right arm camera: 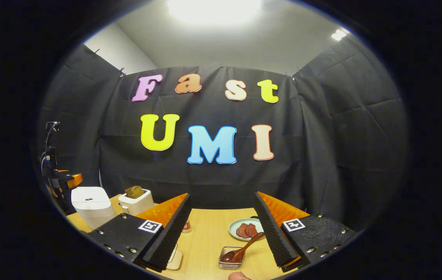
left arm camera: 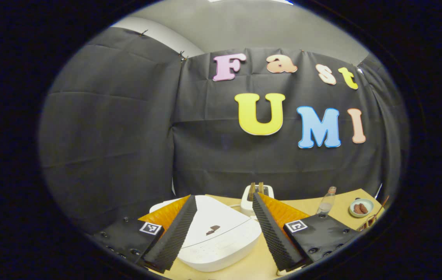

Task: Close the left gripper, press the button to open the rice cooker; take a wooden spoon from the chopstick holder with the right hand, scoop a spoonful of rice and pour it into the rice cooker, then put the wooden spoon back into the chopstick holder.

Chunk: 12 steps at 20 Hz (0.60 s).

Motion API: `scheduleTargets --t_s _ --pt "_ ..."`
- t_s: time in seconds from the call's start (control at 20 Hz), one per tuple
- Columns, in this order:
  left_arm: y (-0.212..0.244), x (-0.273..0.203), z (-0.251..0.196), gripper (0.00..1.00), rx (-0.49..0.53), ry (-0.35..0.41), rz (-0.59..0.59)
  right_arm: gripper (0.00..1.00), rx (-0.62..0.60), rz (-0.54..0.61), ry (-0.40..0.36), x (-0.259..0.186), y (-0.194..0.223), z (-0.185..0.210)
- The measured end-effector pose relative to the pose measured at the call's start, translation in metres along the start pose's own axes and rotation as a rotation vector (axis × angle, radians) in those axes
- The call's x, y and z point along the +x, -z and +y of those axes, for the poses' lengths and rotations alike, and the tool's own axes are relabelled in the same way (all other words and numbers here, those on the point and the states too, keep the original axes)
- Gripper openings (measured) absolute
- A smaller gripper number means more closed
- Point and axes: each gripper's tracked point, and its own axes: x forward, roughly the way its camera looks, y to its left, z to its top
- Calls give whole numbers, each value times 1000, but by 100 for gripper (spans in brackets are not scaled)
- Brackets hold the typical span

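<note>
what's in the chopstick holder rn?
The wooden spoon sits in the chopstick holder, bowl down, handle leaning out toward the plate. What lies under the spoon bowl is covered.

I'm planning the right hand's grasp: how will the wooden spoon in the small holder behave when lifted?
The wooden spoon looks rigid and probably light. It leans loosely in the low holder, so it may pivot or drag the holder. Its slim, smooth handle could twist between the fingers.

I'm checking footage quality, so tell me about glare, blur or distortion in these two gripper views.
Right gripper view: a ceiling light blows out to white at the top, and the fisheye bows the wall edges. The wooden spoon and plate stay sharp. Left gripper view: even, dimmer light, no glare. The rice cooker reads crisp, while the bottle near the rim looks small and bent.
</note>
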Motion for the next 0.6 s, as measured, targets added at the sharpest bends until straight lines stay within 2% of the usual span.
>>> scheduleTargets --t_s 0.15,0.2,0.25,0.3,0.4,0.45,0.5,0.6 --pt "-27 -32 -9 99 -9 25 -61 97 8 -24 -28 0 -9 14" --pt "-34 -40 -10 95 -3 31 -84 98 8 -36 -35 0 -12 18" --pt "-42 -50 -16 95 13 47 -106 98 1 -51 -39 0 -15 20" --pt "-47 -59 -20 99 35 61 -119 98 -9 -62 -38 2 -17 21" --pt "-56 -77 -26 99 63 79 -144 97 -15 -60 -42 3 -14 25" --pt "-61 -84 -30 99 67 86 -161 97 -6 -58 -49 4 -14 29" --pt "-66 -90 -32 95 64 89 -180 97 4 -61 -55 5 -14 31" --pt "-65 -99 -39 95 57 104 -190 97 10 -68 -51 7 -15 32"
